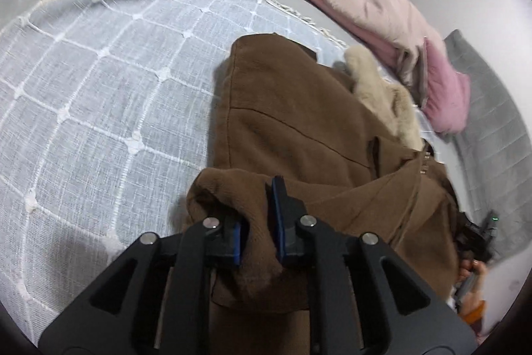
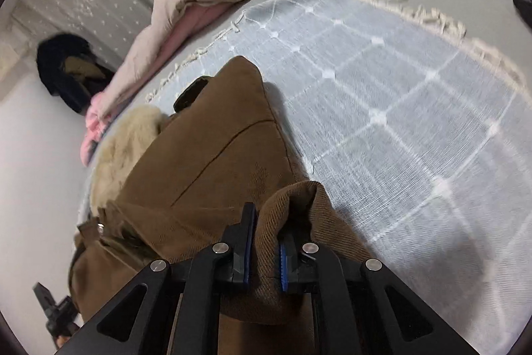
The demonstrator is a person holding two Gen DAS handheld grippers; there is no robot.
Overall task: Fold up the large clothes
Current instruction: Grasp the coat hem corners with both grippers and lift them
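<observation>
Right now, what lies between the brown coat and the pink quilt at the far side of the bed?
A cream furry collar lies between the brown woven coat and the crumpled pink-and-beige quilt, touching the coat. Both wrist views show it.

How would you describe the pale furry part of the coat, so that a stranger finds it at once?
Start at the light blue checked blanket on the bed. On it lies the brown coat. The fur trim sits at the coat's edge nearest the pink quilt; it alone is cream and fluffy, while the cloth around it is smooth.
</observation>
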